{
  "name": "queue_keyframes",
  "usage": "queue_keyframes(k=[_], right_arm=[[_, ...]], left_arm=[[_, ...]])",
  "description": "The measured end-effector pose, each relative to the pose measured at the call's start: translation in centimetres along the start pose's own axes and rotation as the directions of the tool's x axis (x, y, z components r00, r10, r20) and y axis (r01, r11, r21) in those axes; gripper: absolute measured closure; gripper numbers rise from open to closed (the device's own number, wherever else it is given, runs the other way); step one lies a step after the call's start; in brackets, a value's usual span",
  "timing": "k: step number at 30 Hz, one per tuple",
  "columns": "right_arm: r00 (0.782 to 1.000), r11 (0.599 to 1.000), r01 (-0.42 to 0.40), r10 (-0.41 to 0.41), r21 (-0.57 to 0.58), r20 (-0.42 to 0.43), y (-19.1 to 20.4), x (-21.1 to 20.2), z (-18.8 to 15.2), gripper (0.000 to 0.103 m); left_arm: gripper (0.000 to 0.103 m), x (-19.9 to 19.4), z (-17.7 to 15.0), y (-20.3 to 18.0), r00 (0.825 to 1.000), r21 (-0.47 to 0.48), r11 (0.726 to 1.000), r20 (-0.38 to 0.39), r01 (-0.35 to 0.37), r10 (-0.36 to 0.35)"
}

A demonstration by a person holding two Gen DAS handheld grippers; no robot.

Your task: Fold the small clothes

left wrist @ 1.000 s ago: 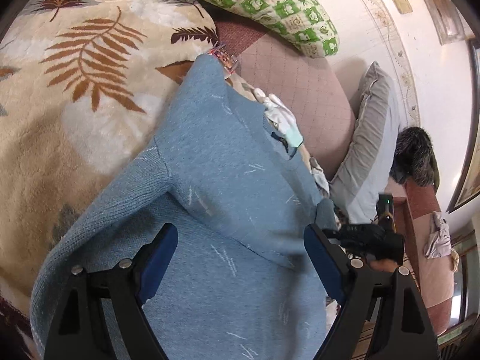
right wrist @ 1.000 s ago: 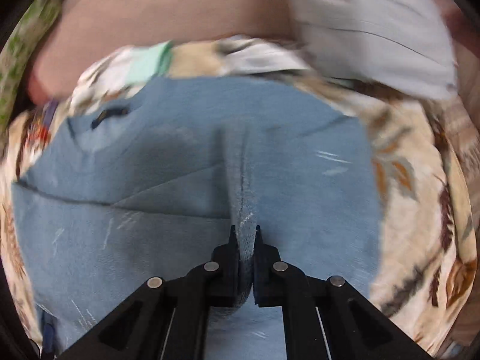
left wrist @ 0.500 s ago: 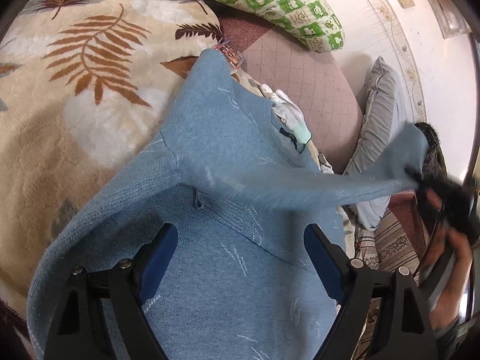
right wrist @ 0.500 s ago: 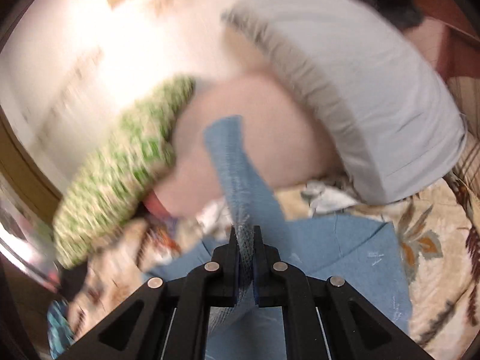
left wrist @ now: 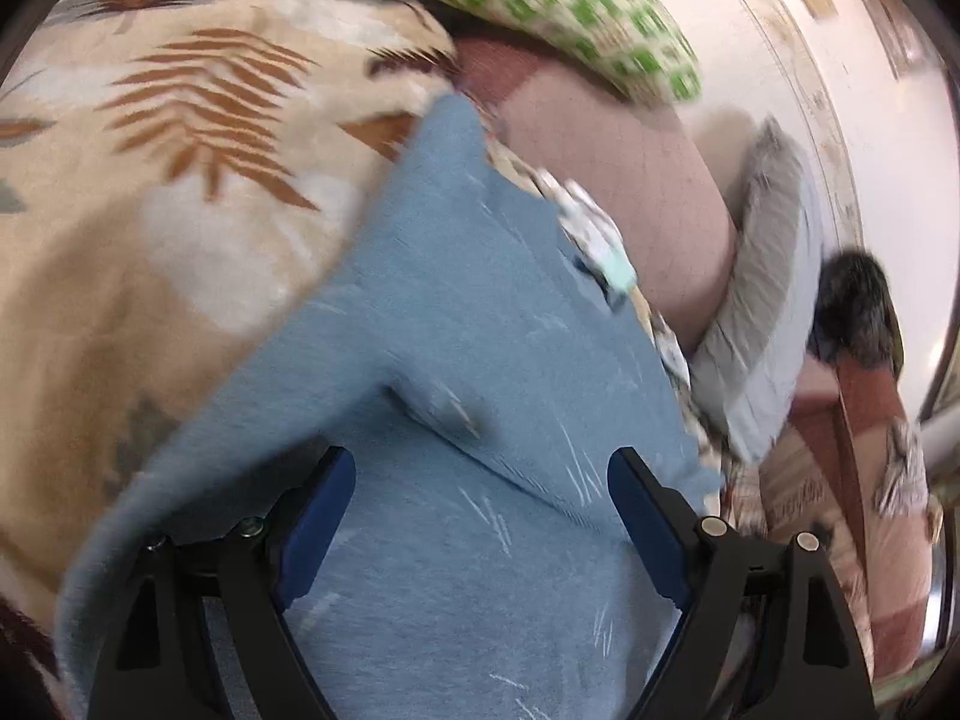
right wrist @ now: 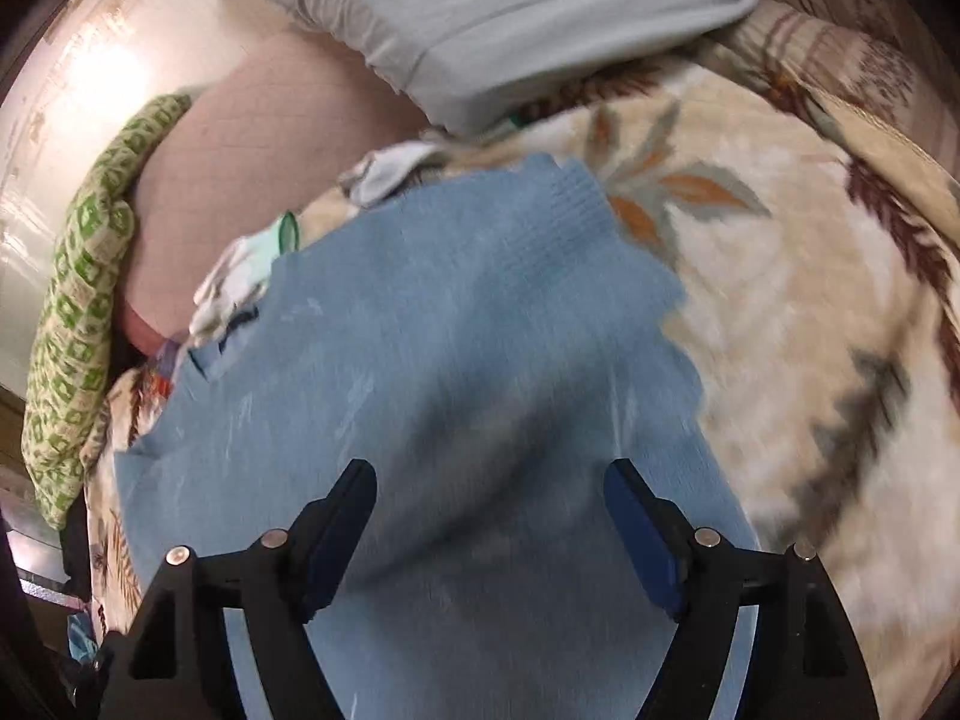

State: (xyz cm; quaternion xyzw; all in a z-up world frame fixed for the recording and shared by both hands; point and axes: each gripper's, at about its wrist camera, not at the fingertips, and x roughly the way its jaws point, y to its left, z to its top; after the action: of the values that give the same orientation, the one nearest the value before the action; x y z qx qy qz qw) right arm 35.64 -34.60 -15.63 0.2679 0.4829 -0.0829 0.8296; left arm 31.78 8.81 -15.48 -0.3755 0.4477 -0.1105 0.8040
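A blue knit sweater (left wrist: 480, 324) lies spread on a leaf-patterned blanket (left wrist: 150, 192). One part of it is folded across the body, leaving a diagonal edge. My left gripper (left wrist: 480, 510) is open just above the sweater, empty. In the right wrist view the sweater (right wrist: 450, 360) fills the middle, with a ribbed cuff or hem end at its far edge. My right gripper (right wrist: 489, 516) is open and empty above the sweater. Both views are motion-blurred.
Small pale socks or cloths (left wrist: 594, 228) lie at the sweater's far edge, also in the right wrist view (right wrist: 240, 282). Behind are a pink cushion (left wrist: 630, 168), a green patterned pillow (left wrist: 540, 6), a grey pillow (right wrist: 480, 18) and a dark furry thing (left wrist: 852, 306).
My right gripper lifted a sleeve, carried it across the sweater, then opened and let go. The sleeve now lies on the sweater. My left gripper stayed open and shifted slightly.
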Motion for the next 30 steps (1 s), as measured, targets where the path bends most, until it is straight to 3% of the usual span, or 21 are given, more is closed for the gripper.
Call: queue_keyframes(k=[4, 5, 7, 9, 11, 12, 13, 16, 18, 21, 25, 26, 27, 28, 29, 30], right_arm=[[0.992, 0.99, -0.125, 0.125, -0.07, -0.008, 2.8, -3.4, -2.0, 0.022], [0.977, 0.971, -0.211, 0.211, -0.116, -0.018, 4.6, -4.2, -2.0, 0.022], [0.947, 0.931, -0.318, 0.305, -0.178, -0.098, 8.2, -4.3, -2.3, 0.022], [0.924, 0.876, -0.378, 0.338, -0.298, -0.179, 13.3, -3.6, -3.1, 0.022], [0.913, 0.812, -0.405, 0.329, -0.42, -0.242, 18.3, -2.7, -5.2, 0.022], [0.894, 0.791, -0.441, 0.346, -0.424, -0.284, 20.4, -1.8, -6.1, 0.022], [0.855, 0.776, -0.504, 0.386, -0.378, -0.347, 22.0, -0.5, -7.0, 0.022], [0.759, 0.782, -0.594, 0.466, -0.19, -0.456, 24.4, 3.3, -9.5, 0.022], [0.73, 0.797, -0.595, 0.484, -0.101, -0.482, 24.5, 4.9, -11.6, 0.022], [0.713, 0.818, -0.572, 0.529, 0.055, -0.461, 23.3, 6.7, -14.3, 0.022], [0.732, 0.812, -0.558, 0.58, 0.173, -0.359, 23.5, 8.5, -14.7, 0.023], [0.745, 0.816, -0.55, 0.575, 0.176, -0.339, 23.9, 8.6, -14.4, 0.025], [0.765, 0.826, -0.536, 0.563, 0.175, -0.315, 24.1, 8.7, -14.4, 0.033], [0.774, 0.829, -0.532, 0.559, 0.173, -0.298, 24.7, 8.8, -14.4, 0.058], [0.768, 0.823, -0.547, 0.566, 0.155, -0.3, 25.5, 8.6, -14.2, 0.073], [0.768, 0.82, -0.561, 0.566, 0.111, -0.3, 26.4, 8.2, -14.4, 0.077]], left_arm=[[0.017, -2.4, 1.3, 2.8, 0.996, -0.151, 0.989, 0.09, -0.014, 0.028], [0.017, -3.2, 1.4, 3.4, 0.992, -0.178, 0.984, 0.122, -0.014, 0.037], [0.017, -4.0, 1.7, 4.1, 0.99, -0.227, 0.974, 0.14, 0.025, 0.007], [0.017, -5.2, 1.9, 4.6, 0.987, -0.274, 0.96, 0.162, 0.053, -0.008], [0.017, -7.3, 2.3, 4.8, 0.969, -0.268, 0.963, 0.245, 0.04, 0.028], [0.017, -8.0, 2.6, 4.9, 0.963, -0.264, 0.964, 0.268, 0.04, 0.033], [0.017, -8.9, 3.1, 5.5, 0.959, -0.28, 0.959, 0.282, 0.055, 0.028], [0.016, -10.7, 3.9, 7.5, 0.95, -0.354, 0.929, 0.313, 0.108, 0.009], [0.016, -11.5, 4.4, 8.3, 0.943, -0.386, 0.915, 0.333, 0.12, 0.017], [0.016, -12.1, 4.7, 9.1, 0.94, -0.42, 0.896, 0.34, 0.143, 0.01], [0.016, -12.3, 4.8, 9.3, 0.943, -0.429, 0.888, 0.331, 0.168, -0.019], [0.016, -12.4, 4.9, 9.3, 0.942, -0.428, 0.888, 0.334, 0.171, -0.02], [0.016, -12.6, 5.0, 9.4, 0.941, -0.428, 0.887, 0.337, 0.174, -0.021], [0.016, -12.8, 4.9, 9.4, 0.94, -0.429, 0.886, 0.34, 0.177, -0.023], [0.016, -13.0, 5.0, 9.5, 0.938, -0.433, 0.882, 0.346, 0.185, -0.026], [0.016, -13.2, 5.0, 9.7, 0.936, -0.435, 0.881, 0.35, 0.188, -0.027]])
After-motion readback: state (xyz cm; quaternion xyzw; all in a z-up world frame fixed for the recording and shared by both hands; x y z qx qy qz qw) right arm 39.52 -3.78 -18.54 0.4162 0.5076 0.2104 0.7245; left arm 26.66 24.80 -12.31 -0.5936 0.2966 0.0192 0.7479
